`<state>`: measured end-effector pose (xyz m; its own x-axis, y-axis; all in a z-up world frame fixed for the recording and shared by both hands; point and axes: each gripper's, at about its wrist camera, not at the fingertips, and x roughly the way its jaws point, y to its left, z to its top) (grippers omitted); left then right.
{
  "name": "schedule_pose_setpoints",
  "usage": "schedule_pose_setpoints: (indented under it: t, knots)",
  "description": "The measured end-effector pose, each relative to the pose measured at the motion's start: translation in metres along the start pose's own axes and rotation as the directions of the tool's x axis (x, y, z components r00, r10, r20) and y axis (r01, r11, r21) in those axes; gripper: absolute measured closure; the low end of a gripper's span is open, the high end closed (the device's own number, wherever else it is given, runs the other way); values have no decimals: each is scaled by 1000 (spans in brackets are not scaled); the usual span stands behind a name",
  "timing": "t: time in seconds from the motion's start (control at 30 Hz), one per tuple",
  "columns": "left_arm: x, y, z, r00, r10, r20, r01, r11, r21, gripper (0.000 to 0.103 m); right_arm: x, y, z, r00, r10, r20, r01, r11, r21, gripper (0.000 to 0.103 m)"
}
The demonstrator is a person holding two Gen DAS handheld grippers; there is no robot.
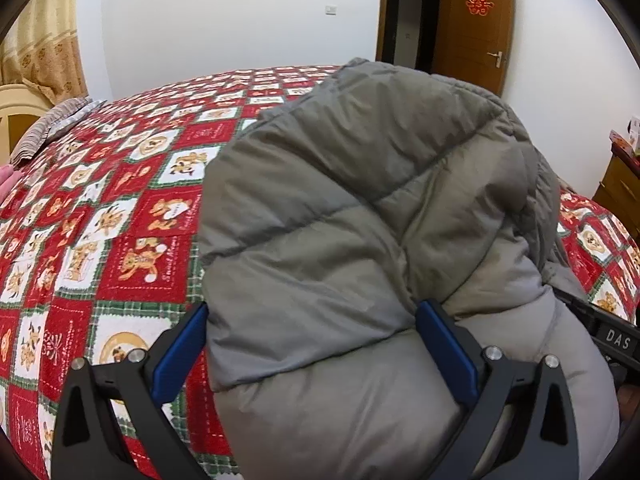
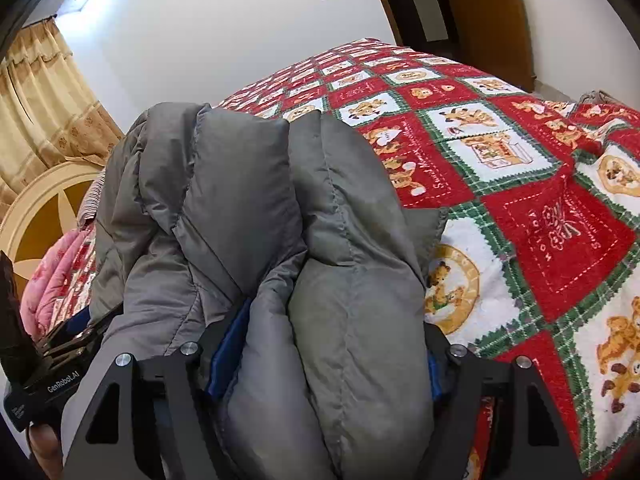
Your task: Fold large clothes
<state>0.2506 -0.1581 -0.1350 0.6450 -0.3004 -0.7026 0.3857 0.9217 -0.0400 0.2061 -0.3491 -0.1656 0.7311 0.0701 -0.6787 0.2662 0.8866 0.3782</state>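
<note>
A large grey puffer jacket (image 1: 360,208) is bunched up over a bed with a red, white and green bear-print quilt (image 1: 120,208). My left gripper (image 1: 312,320) has the jacket's padded edge between its blue pads (image 1: 444,336), with the fingers still wide apart. My right gripper (image 2: 332,344) is shut on a thick fold of the same jacket (image 2: 340,240), which fills the space between its fingers and hides most of the pads. The two grippers are close together; the right one shows at the left wrist view's right edge (image 1: 608,336).
The quilt (image 2: 540,200) spreads out on both sides of the jacket. A cream headboard (image 2: 44,208), pink bedding (image 2: 52,280) and a striped pillow (image 1: 52,128) lie at the head end. A wooden door (image 1: 476,20), a wooden cabinet (image 1: 620,188) and curtains (image 1: 40,40) ring the room.
</note>
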Motion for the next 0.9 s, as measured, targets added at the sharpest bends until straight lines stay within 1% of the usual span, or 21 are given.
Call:
schedule_pose_setpoints:
  t: [0.07,0.17,0.2,0.23,0.27,0.3,0.33,0.37,0.4,0.47,0.5,0.57,0.6,0.67,0.77,0.9]
  knots:
    - [-1,-3,0,1000,-10,3,10,1000,12,4,1,-1,1,1000,17,-6,-17,1000,4,34]
    - [-2,-7,0,1000,-22,6,22,999,25,7,3,-1,2,999,34,-13,-34,999,3,37]
    - [-2,-7,0,1000,-31,2,31,999,25,8,3,0,2,999,42,-14,-42,999,1,41]
    - [-2,-8,0,999,-41,1,41,999,26,11,4,0,2,998,64,-17,-64,998,0,49]
    - [-2,-9,0,999,-50,2,50,998,32,16,5,0,2,996,83,-19,-83,997,1,53]
    - [-4,-10,0,998,-57,5,57,997,42,19,4,0,2,996,90,-19,-90,996,0,56]
    - [-5,-12,0,998,-58,10,57,997,52,25,4,0,2,995,96,-18,-96,995,0,59]
    - [-7,-16,-1,998,-52,18,51,996,71,30,4,1,2,995,100,-17,-100,995,1,61]
    - [-9,-19,-1,999,-44,25,41,995,86,32,4,0,2,994,107,-14,-107,994,4,63]
    - [-14,-26,-2,999,-23,39,18,994,111,43,1,0,1,993,116,-8,-116,993,5,67]
    - [-16,-28,-2,999,-9,47,4,993,120,46,-1,1,0,993,121,-3,-120,993,6,70]
    - [-20,-32,-2,998,15,62,-23,990,137,60,-5,2,0,991,130,8,-130,991,6,74]
    - [-24,-34,-2,997,30,72,-40,988,146,64,-8,2,0,991,135,14,-135,991,6,76]
    - [-32,-38,-2,994,54,91,-68,984,162,74,-14,2,-1,990,142,22,-142,990,4,78]
    - [-43,-39,-1,991,71,109,-89,982,166,80,-21,5,1,987,156,33,-156,988,2,81]
    - [-58,-38,1,985,95,143,-119,978,171,84,-33,10,3,982,180,48,-180,984,-6,82]
